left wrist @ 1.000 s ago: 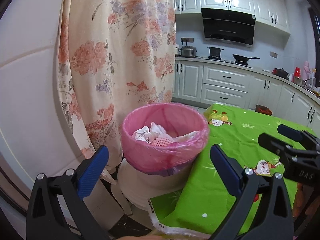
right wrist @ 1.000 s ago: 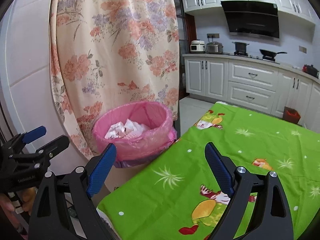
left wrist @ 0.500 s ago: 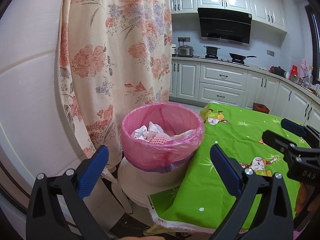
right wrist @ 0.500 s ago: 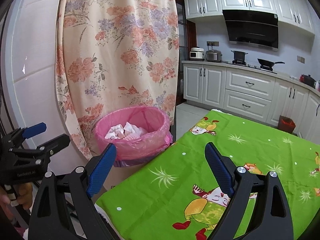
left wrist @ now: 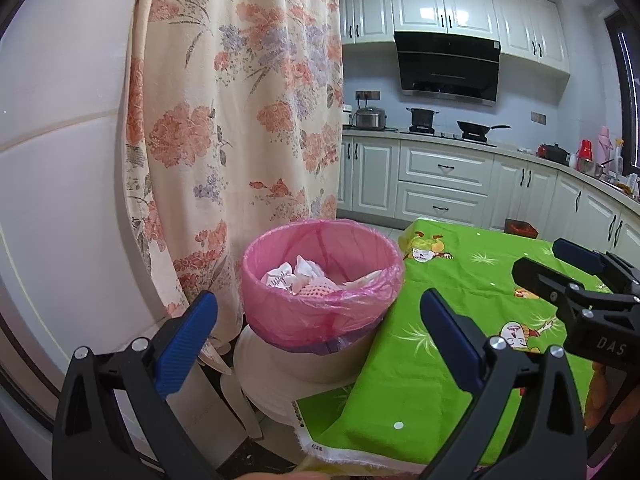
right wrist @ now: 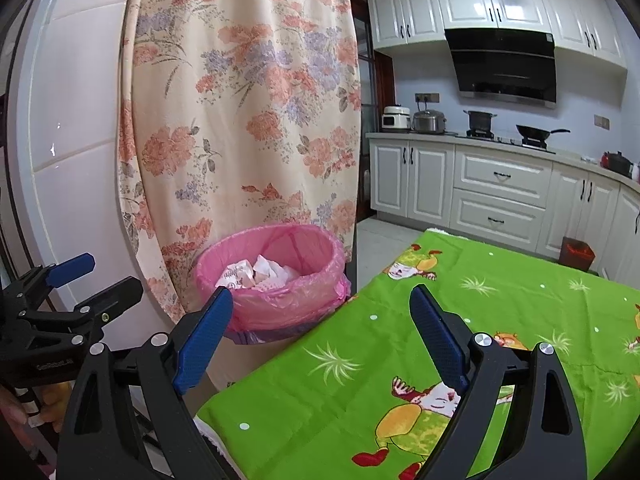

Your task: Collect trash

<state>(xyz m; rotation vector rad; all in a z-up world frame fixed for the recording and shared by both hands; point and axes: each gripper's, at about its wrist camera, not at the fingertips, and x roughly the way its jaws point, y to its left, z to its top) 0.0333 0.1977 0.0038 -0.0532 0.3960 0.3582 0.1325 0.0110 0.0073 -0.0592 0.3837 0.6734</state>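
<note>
A bin lined with a pink bag [left wrist: 320, 304] stands beside the table's left corner; it also shows in the right wrist view [right wrist: 276, 296]. Crumpled white paper and a pink mesh piece [left wrist: 304, 280] lie inside it. My left gripper [left wrist: 318, 316] is open and empty, held just before the bin. My right gripper [right wrist: 320, 320] is open and empty, above the green tablecloth [right wrist: 440, 340], to the right of the bin. Each gripper shows in the other's view: the right one [left wrist: 560, 276] and the left one [right wrist: 92, 280].
A floral curtain [left wrist: 236, 120] hangs right behind the bin, against a white wall. The bin sits on a white stool [left wrist: 280, 376]. Kitchen cabinets and a stove with pots [left wrist: 440, 152] line the far wall. A small red bin [right wrist: 576, 252] stands on the floor beyond the table.
Both grippers have drawn back and risen slightly, so the bin looks a little smaller and lower. Both stay open and empty.
</note>
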